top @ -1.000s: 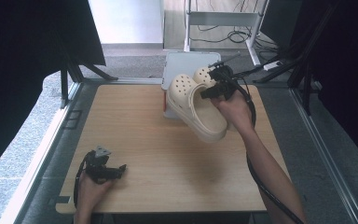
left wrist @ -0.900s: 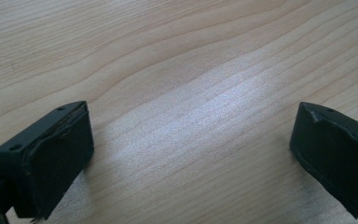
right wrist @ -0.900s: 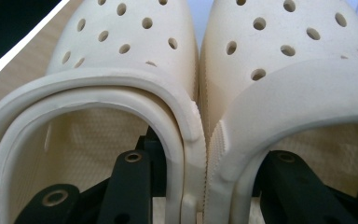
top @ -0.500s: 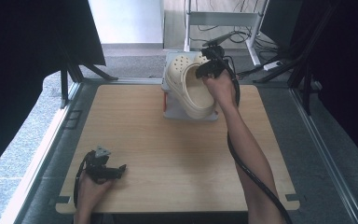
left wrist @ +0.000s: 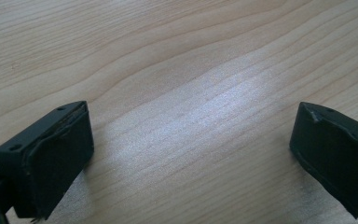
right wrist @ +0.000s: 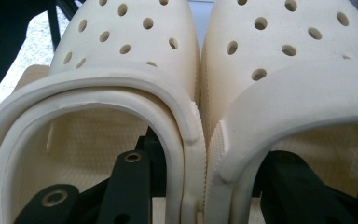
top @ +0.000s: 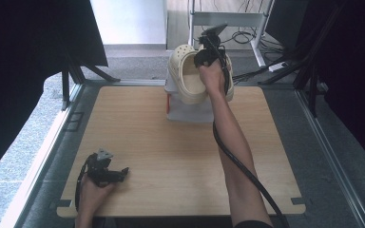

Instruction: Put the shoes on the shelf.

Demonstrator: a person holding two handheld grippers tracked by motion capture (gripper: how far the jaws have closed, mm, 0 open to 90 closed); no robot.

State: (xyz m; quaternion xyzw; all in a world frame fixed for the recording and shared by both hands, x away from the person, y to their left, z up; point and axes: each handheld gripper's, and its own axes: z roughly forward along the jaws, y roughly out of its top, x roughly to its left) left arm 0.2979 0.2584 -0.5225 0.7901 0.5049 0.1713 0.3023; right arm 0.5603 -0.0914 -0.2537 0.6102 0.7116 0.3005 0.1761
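A pair of cream perforated clogs (top: 188,78) hangs side by side above the table's far edge, over a pale grey box (top: 190,113). My right gripper (top: 208,58) is shut on them. In the right gripper view one black finger (right wrist: 127,183) sits inside the left clog (right wrist: 121,60) and the other inside the right clog (right wrist: 284,56), with the two adjoining walls pinched between them. My left gripper (top: 122,173) rests on the wooden table (top: 171,152) at the front left. Its jaws (left wrist: 191,154) stand wide apart over bare wood, nothing between them.
The grey box has a red part (top: 170,102) on its left side and stands at the table's far middle. A black cable (top: 247,171) trails along the right forearm. Black stands and cables lie on the floor beyond the table.
The right hand has carried the clogs away from me and slightly left, from above the table to over the grey box. The left gripper has stayed put.
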